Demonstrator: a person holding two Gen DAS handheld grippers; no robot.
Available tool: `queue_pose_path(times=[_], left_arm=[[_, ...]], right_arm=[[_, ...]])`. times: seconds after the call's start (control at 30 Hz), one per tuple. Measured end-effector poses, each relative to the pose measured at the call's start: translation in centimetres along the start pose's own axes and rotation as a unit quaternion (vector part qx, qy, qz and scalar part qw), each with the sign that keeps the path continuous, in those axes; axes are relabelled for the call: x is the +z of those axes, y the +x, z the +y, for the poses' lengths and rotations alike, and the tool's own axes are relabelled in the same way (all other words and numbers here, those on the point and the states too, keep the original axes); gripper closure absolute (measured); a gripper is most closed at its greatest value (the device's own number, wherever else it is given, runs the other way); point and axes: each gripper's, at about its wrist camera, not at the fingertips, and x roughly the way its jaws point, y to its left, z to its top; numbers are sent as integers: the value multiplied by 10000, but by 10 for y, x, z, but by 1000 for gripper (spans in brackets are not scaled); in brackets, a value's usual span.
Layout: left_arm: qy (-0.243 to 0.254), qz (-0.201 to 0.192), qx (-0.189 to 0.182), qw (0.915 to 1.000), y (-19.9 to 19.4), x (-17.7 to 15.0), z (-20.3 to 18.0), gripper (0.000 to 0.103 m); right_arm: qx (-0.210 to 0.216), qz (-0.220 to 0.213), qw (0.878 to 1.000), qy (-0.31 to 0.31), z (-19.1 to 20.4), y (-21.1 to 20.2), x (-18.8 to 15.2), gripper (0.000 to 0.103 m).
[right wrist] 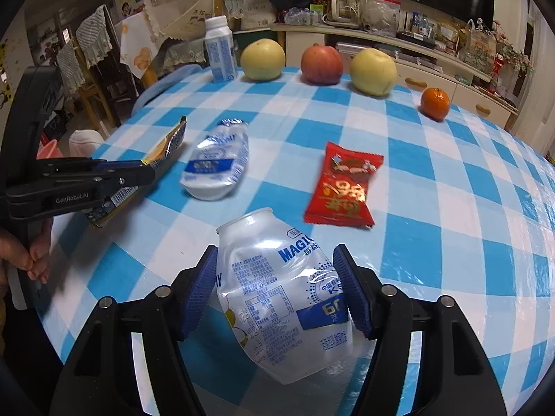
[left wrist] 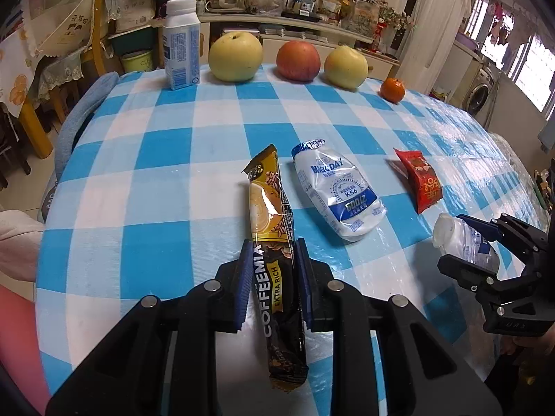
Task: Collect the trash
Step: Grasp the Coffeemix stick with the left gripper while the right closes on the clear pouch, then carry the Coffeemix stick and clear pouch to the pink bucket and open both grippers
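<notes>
My left gripper (left wrist: 273, 248) is shut on a gold and black coffee mix sachet (left wrist: 274, 242), which lies along the checked tablecloth; the gripper also shows in the right wrist view (right wrist: 138, 173) with the sachet (right wrist: 166, 149). My right gripper (right wrist: 275, 263) is shut on a crushed clear plastic bottle (right wrist: 284, 294), held just above the cloth; the bottle also shows in the left wrist view (left wrist: 461, 239), as does the right gripper (left wrist: 464, 239). A second crushed white bottle (left wrist: 338, 190) (right wrist: 216, 163) and a red snack wrapper (left wrist: 421, 180) (right wrist: 341, 187) lie between the two grippers.
Along the table's far edge stand a white and blue milk carton (left wrist: 181, 45), a yellow pear (left wrist: 236, 56), a red apple (left wrist: 298, 60), another pear (left wrist: 346, 66) and a mandarin (left wrist: 392, 89). The blue checked tablecloth (left wrist: 166, 173) covers a round table. Chairs stand at the left.
</notes>
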Motion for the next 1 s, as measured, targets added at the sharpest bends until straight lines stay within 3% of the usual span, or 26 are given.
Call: queue_pose_path(times=[0.6,1.0], left_arm=[[-463,-613,66,9970,-66,-10,58,77],[-1186,-1219,279,9850,-126,-25,124,77]], right_arm=[[645,-421,9967,-263,82,-8,29,35],[1280,-496,9886,-623,172,-9,54,35]])
